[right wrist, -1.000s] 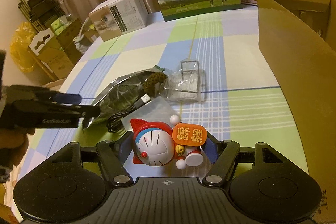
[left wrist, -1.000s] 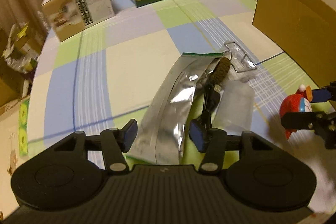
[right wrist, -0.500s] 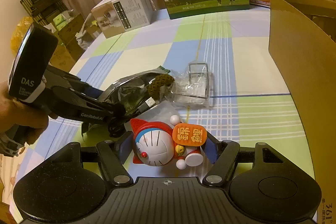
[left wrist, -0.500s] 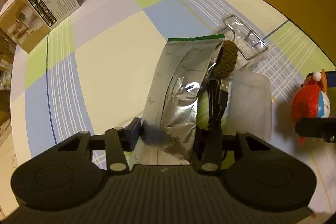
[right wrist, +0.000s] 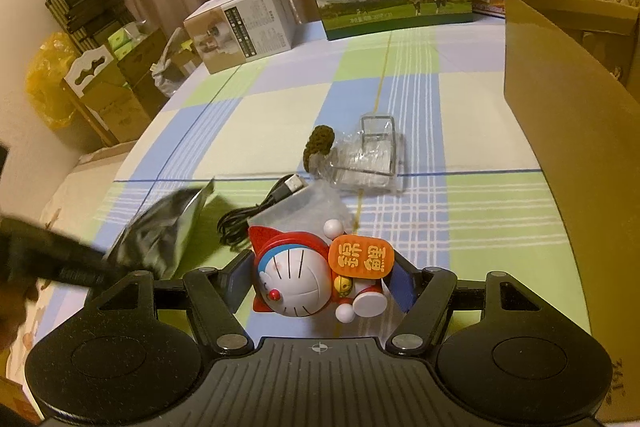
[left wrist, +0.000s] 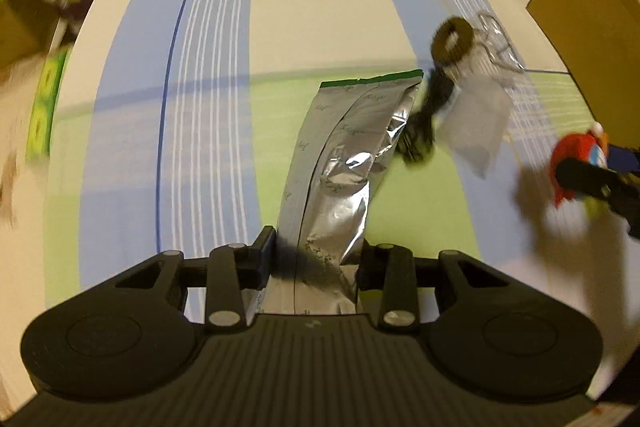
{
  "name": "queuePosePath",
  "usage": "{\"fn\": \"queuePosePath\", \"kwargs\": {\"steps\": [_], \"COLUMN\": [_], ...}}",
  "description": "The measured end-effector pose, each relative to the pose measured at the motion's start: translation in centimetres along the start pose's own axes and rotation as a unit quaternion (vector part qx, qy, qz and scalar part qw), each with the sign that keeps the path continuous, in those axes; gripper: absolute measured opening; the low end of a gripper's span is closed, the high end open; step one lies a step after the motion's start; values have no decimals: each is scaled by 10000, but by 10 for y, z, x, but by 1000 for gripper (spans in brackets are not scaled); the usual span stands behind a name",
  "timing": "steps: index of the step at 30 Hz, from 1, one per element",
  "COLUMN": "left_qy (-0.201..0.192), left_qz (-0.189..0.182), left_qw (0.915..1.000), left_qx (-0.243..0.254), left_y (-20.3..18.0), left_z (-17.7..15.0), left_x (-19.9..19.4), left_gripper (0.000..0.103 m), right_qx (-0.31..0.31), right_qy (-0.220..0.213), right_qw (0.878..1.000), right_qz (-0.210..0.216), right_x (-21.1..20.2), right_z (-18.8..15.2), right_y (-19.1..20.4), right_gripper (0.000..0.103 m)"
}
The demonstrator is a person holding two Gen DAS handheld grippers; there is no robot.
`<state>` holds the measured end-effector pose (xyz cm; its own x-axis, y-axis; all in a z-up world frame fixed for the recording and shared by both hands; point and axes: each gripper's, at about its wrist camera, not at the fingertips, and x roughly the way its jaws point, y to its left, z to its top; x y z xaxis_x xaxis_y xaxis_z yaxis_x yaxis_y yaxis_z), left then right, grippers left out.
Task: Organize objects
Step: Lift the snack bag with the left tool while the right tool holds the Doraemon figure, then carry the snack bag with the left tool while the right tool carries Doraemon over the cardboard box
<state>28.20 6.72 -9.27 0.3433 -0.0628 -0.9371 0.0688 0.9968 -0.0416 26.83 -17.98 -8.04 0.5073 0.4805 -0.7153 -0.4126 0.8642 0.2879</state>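
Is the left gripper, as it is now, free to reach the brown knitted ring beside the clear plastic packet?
Probably not yet. The left gripper is closing around the silver foil pouch, so its jaws are occupied. The brown knitted ring itself lies uncovered on the checked tablecloth, beyond the pouch.

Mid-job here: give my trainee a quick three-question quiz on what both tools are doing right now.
1. True or false: the right tool has the cat toy between its fingers.
2. What lies between the left tool fingers as they close?
3. The brown ring sits: A) on the foil bag, B) beside the clear packet, C) in the cardboard box.

Key: 1 true; 2 the foil bag; 3 B.
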Motion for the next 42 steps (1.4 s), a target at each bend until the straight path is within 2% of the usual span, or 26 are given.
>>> {"fn": "queuePosePath", "kwargs": {"steps": [5, 8, 11, 16, 21, 23, 25, 26, 32, 35, 39, 42], "left_qy": [61, 111, 148, 330, 509, 522, 506, 487, 420, 331, 143, 58], "left_qz": [-181, -313, -284, -210, -128, -120, -53, -5, 19, -120, -186, -374], "left_qw": [9995, 9993, 9994, 9981, 9962, 9957, 9953, 9950, 9961, 9983, 9993, 9992], "left_qx": [-236, -166, 122, 473, 696, 756, 826, 877, 778, 466, 275, 80], "left_y": [-22, -39, -50, -60, -60, -61, -61, -63, -62, -56, -53, -52], "left_z": [-43, -57, -58, -47, -41, -41, -41, -41, -46, -48, -57, -63], "left_x": [-19, -24, -25, -14, 3, 5, 5, 4, -5, -12, -26, -37], "left_gripper": [33, 38, 53, 58, 58, 58, 51, 45, 34, 32, 32, 32], "right_qx": [-80, 21, 96, 204, 254, 251, 241, 232, 115, 35, 11, 5], "right_qy": [-132, -130, -123, -127, -80, -62, -58, -57, -44, -79, -116, -152], "right_qw": [9999, 9999, 9999, 9997, 9996, 9997, 9997, 9997, 9998, 9999, 9999, 9999], "right_qz": [-15, -24, -3, -64, -86, -56, -8, 24, 150, 150, 91, 51], "right_x": [-23, -34, -42, -46, -43, -41, -40, -40, -39, -43, -51, -61], "right_z": [-8, -15, -21, -25, -24, -23, -23, -23, -24, -25, -31, -37], "right_y": [1, -2, -3, -10, -16, -15, -12, -10, 2, 6, 6, 6], "right_gripper": [66, 66, 66, 66, 66, 66, 66, 66, 66, 66, 66, 66]}}
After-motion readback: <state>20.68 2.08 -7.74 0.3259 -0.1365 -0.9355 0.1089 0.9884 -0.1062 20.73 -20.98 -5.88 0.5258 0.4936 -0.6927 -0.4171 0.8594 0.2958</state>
